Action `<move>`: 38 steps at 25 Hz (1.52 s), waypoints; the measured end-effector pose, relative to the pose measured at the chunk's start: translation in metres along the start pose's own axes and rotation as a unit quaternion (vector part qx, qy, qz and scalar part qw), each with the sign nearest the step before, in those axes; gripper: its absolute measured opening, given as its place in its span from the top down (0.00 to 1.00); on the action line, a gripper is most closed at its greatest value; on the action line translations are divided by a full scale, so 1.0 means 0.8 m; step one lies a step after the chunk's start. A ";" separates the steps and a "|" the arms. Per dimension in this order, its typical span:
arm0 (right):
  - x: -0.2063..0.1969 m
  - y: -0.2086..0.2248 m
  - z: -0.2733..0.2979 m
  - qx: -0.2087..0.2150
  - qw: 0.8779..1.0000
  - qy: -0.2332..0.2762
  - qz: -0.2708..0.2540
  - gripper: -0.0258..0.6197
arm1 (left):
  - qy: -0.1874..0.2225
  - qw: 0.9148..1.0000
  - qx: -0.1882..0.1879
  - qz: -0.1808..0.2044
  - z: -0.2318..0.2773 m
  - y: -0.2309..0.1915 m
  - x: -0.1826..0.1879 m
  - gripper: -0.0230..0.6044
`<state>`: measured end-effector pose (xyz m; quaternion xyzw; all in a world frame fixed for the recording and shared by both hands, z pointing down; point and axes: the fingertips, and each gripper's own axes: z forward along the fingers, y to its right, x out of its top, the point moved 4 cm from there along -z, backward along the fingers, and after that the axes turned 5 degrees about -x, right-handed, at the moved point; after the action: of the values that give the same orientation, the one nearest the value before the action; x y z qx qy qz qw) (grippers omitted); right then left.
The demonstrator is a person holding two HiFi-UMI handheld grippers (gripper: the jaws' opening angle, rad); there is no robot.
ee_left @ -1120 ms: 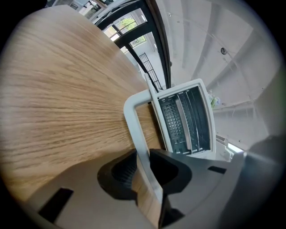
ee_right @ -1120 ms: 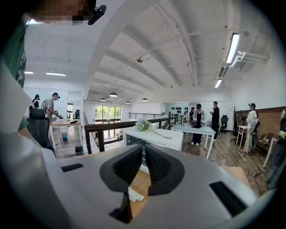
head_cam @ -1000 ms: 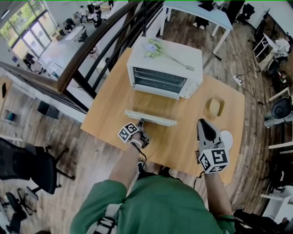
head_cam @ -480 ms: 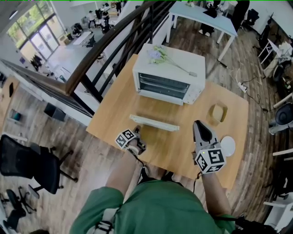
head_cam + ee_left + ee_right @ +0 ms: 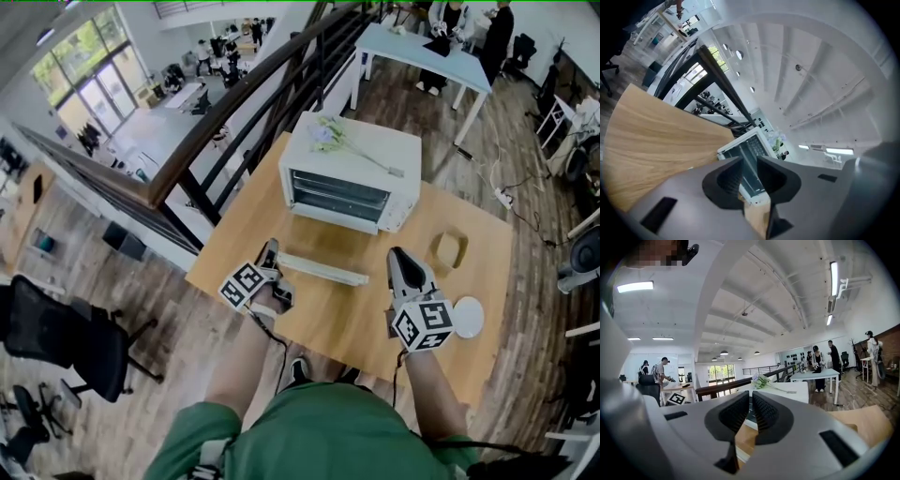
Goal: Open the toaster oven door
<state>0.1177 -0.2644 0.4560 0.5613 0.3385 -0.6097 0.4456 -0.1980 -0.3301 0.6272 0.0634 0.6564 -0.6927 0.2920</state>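
Observation:
The white toaster oven (image 5: 349,173) stands at the far side of the wooden table (image 5: 478,272). Its door (image 5: 322,269) hangs down flat in front of it, and the racks inside show. My left gripper (image 5: 270,249) sits just off the door's left end, touching nothing. Its jaws stand slightly apart, and the oven (image 5: 746,140) shows through the gap in the left gripper view (image 5: 749,161). My right gripper (image 5: 397,255) hovers right of the door, shut and empty (image 5: 750,401), pointing at the oven (image 5: 787,391).
A sprig of flowers (image 5: 330,134) lies on the oven's top. A yellow piece (image 5: 447,248) and a white plate (image 5: 466,316) sit on the table's right. A dark railing (image 5: 234,122) runs along the table's left edge. An office chair (image 5: 56,337) stands below left.
My left gripper has drawn back from the door's front edge and moved out past its left end. The door stays down. The right gripper has barely moved.

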 end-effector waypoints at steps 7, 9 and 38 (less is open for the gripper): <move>0.035 0.001 0.012 0.007 0.999 0.035 -0.013 0.90 | 0.015 0.991 -0.067 0.119 -0.013 0.128 0.043 0.80; 0.049 0.000 0.014 0.006 0.998 0.052 -0.018 0.90 | 0.017 0.983 -0.084 0.162 -0.016 0.159 0.053 0.80; 0.133 0.018 -0.029 0.010 0.988 0.142 -0.064 0.90 | 0.060 0.795 -0.156 0.583 -0.060 0.374 0.022 0.80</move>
<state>0.1425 -0.2657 0.3493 0.6239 0.4270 -0.5547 0.3475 -0.0805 -0.2803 0.3515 0.4288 0.6108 -0.2742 0.6065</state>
